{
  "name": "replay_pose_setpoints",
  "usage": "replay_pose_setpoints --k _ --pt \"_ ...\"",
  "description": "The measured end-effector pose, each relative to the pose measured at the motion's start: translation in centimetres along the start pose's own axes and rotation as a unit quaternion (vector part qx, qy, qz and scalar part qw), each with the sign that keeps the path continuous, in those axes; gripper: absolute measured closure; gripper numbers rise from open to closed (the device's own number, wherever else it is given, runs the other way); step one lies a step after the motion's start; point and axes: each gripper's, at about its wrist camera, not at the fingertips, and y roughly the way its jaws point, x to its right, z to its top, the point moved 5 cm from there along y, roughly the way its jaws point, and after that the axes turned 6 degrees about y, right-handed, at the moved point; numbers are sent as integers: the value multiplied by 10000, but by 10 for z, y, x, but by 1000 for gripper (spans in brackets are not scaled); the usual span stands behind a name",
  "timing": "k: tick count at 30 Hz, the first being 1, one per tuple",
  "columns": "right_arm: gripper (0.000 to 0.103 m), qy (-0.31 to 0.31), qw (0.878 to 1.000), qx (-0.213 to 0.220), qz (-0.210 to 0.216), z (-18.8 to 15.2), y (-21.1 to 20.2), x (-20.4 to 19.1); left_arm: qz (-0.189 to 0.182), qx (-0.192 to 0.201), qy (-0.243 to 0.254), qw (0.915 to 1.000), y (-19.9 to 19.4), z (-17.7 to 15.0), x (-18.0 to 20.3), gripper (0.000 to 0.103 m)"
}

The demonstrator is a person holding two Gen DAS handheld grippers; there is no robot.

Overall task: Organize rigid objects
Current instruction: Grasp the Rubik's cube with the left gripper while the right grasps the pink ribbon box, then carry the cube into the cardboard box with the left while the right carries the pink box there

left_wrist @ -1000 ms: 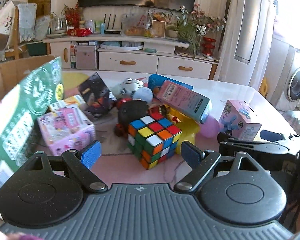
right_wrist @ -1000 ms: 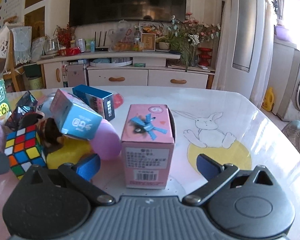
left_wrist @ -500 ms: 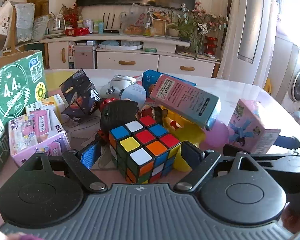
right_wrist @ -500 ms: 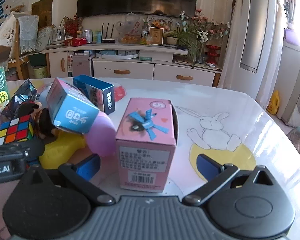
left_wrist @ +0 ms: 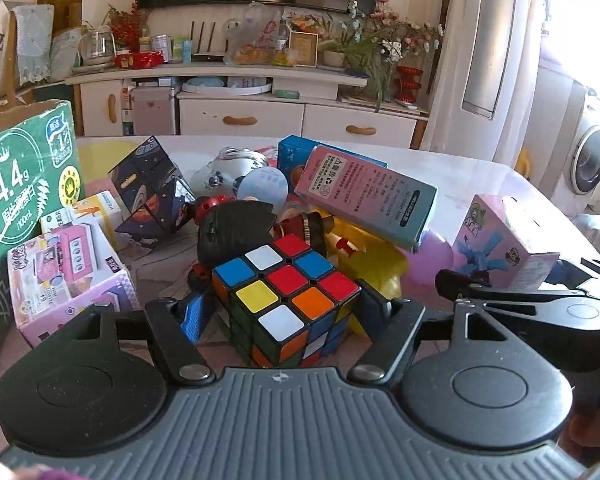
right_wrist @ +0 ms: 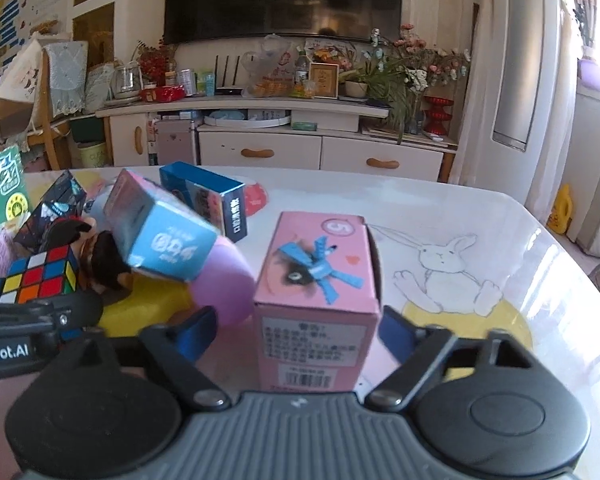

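The left gripper [left_wrist: 282,312] straddles the puzzle cube [left_wrist: 286,300], pads touching its sides; the right gripper [right_wrist: 300,332] brackets the pink box [right_wrist: 318,304], half open.

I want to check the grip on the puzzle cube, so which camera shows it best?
The left wrist view: the puzzle cube sits large and centred between the left gripper fingers, top and front faces clear. The right wrist view shows only a small part of it at the left edge, behind the other gripper's arm.
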Motion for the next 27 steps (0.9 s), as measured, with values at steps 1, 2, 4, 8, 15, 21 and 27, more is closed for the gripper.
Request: replay_pose_setpoints --k 1,2,4,8,15,21,27 --pt "31 -34 10000 -24 -20 -1 1 -1 14 -11 -12 10000 0 0 -1 13" --pt "38 -40 10000 -51 -15 -2 2 -1 39 -32 -24 10000 -1 -1 -1 13" --pt "49 -20 10000 -63 -14 -2 2 0 77 -77 -61 9999 -2 -2 -3 13" --pt "54 19 10000 -44 -2 -3 1 3 158 -141 -93 9997 -7 -4 -6 13" --pt "55 24 10000 -8 -34 -8 -6 0 183 -192 -90 9996 -18 -10 -8 13" --pt "55 -6 10000 -22 -5 -16 -17 -5 122 -245 -67 9996 -27 -16 -10 13" --pt "55 -164 9998 -29 56 -25 -29 -20 27 -310 -39 9995 -35 -24 -13 13"
